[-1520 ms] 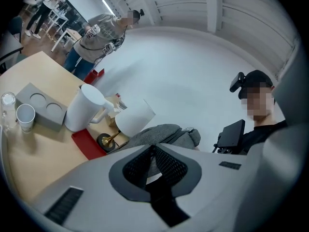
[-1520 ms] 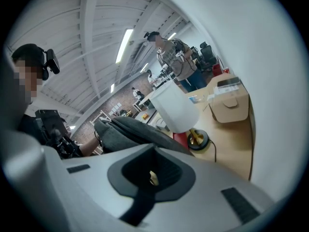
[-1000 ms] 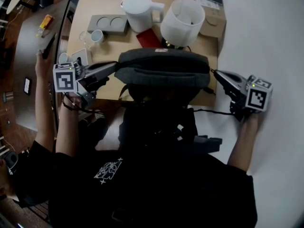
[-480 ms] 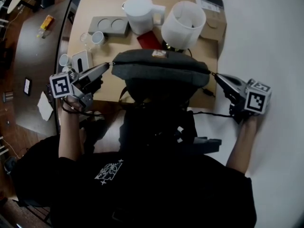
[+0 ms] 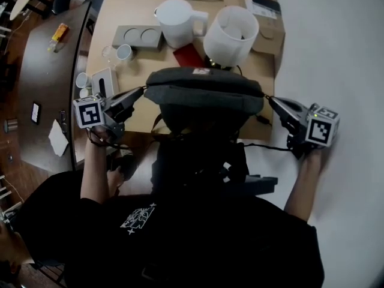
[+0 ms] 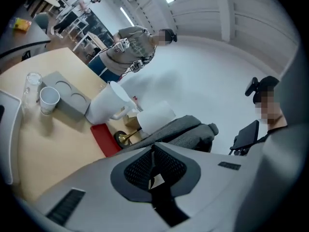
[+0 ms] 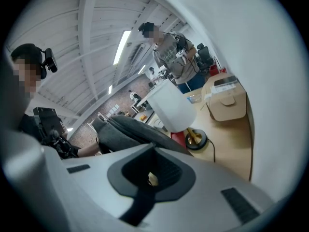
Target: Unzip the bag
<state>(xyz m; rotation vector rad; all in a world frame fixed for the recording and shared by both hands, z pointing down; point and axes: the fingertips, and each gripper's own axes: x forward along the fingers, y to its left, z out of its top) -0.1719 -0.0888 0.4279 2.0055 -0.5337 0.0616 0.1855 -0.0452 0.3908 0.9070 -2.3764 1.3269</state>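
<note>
Two grippers bracket the grey bag (image 5: 204, 92), which lies lengthwise at the near edge of the worktop (image 5: 129, 71), just in front of a white jug (image 5: 174, 20) and a white lamp (image 5: 231, 32). No gap shows along the bag's top in the head view, so the zip reads as not yet opened.

The left gripper (image 5: 141, 90) has its tip touching the bag's left end. Its jaws have just been closing and now stand together, and the left gripper view shows a small pale piece nipped between them. By its place it is probably the zip pull, though it is too small to be sure. The right gripper (image 5: 269, 99) meets the bag's right end. Its jaws are fully closed on a small tan scrap, seemingly a tab or a fold of fabric at that corner.

The step in hand appears to be the grasp itself: one end pinned, the pull taken at the other, and the slide not begun. If the pale piece is the pull, the next move calls for the left gripper to draw it along the zip line toward the right end. The right gripper would hold firm meanwhile, so the fabric stays taut and the bag does not drag across the worktop. The thin pull could slip from the jaws if the tug strays off the line of the teeth
</note>
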